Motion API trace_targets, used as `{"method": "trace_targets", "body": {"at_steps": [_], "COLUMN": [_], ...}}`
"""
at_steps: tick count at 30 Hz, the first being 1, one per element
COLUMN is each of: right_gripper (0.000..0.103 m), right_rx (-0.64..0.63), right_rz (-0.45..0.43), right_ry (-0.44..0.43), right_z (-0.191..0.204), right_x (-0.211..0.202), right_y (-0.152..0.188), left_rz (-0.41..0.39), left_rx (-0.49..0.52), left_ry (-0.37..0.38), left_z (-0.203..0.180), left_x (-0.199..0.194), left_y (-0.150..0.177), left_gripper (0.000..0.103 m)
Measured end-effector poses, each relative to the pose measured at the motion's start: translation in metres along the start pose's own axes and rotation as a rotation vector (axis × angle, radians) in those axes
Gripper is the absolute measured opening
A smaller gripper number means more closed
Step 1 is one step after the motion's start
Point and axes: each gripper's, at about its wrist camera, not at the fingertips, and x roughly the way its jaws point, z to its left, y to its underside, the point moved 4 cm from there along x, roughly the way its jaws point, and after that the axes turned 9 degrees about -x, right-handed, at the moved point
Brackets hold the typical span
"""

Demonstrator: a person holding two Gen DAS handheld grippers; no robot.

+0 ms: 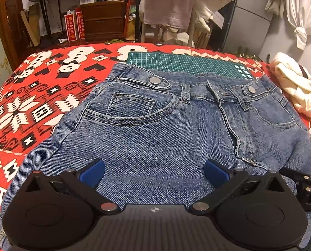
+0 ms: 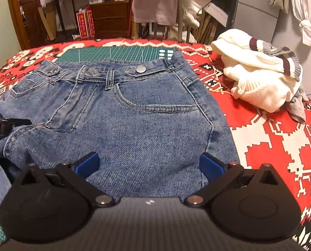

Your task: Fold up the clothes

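Denim jeans lie flat on the desk; I hold both grippers, left and right, low over them, fingers apart, ready to pinch the fabric.

We look low and close from each wrist, forward across the jeans toward the cluttered far wall. Our left view sits further left; both share the waistband, green mat and white sweater.

Bare red blanket left of jeans; sweater blocking right.
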Motion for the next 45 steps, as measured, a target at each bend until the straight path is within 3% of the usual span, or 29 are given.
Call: {"method": "trace_targets", "body": {"at_steps": [1,3,5,10,15,19,22,24,29,30,31,33,35,36,45], "right_gripper": [0.103,0.102,0.102,0.1,0.075,0.067,0.062,0.039,0.03,0.02,0.014,0.01,0.008,0.004,0.003], "right_rx": [0.01,0.047,0.082,0.075,0.048,0.127,0.088,0.07,0.074,0.077,0.079,0.062,0.048,0.045,0.072], "right_rz": [0.014,0.025,-0.02,-0.182,-0.14,-0.107,-0.09,-0.081,-0.062,-0.061,-0.062,-0.068,-0.07,-0.073,-0.183], "right_ry": [-0.01,-0.038,-0.069,-0.047,-0.019,-0.077,-0.069,-0.073,-0.088,-0.093,-0.101,-0.085,-0.069,-0.063,-0.063], "right_z": [-0.002,-0.008,-0.019,-0.056,-0.087,-0.102,-0.099,-0.098,-0.097,-0.096,-0.095,-0.091,-0.087,-0.085,-0.083], "right_x": [-0.001,-0.004,-0.015,-0.042,-0.03,-0.011,0.0,0.006,0.012,0.012,0.011,0.009,0.006,0.005,-0.018], "right_y": [-0.001,-0.004,-0.009,-0.031,-0.023,-0.014,-0.012,-0.013,-0.012,-0.012,-0.013,-0.015,-0.018,-0.02,-0.057], "left_rz": [0.009,0.003,-0.025,-0.09,-0.059,-0.02,0.0,0.009,0.027,0.031,0.035,0.033,0.028,0.018,-0.157], "left_rx": [0.001,0.001,0.002,-0.002,-0.021,-0.014,-0.039,-0.041,0.011,0.005,-0.003,0.0,-0.003,0.001,-0.003], "left_ry": [0.004,0.006,-0.006,-0.011,0.015,0.065,0.096,0.119,0.114,0.115,0.115,0.112,0.101,0.095,0.08], "left_z": [0.001,0.005,0.013,0.05,0.091,0.108,0.112,0.11,0.099,0.1,0.1,0.099,0.1,0.1,0.099], "left_x": [0.0,-0.004,-0.013,-0.03,-0.027,-0.015,-0.007,-0.002,0.01,0.012,0.013,0.013,0.011,0.009,-0.036], "left_y": [-0.002,-0.007,-0.015,-0.045,-0.066,-0.067,-0.065,-0.065,-0.065,-0.065,-0.065,-0.067,-0.068,-0.069,-0.102], "left_gripper": [0.103,0.089,0.078,0.078,0.069,0.069,0.069,0.069,0.066,0.057,0.057,0.027,0.006,0.001,0.001]}}
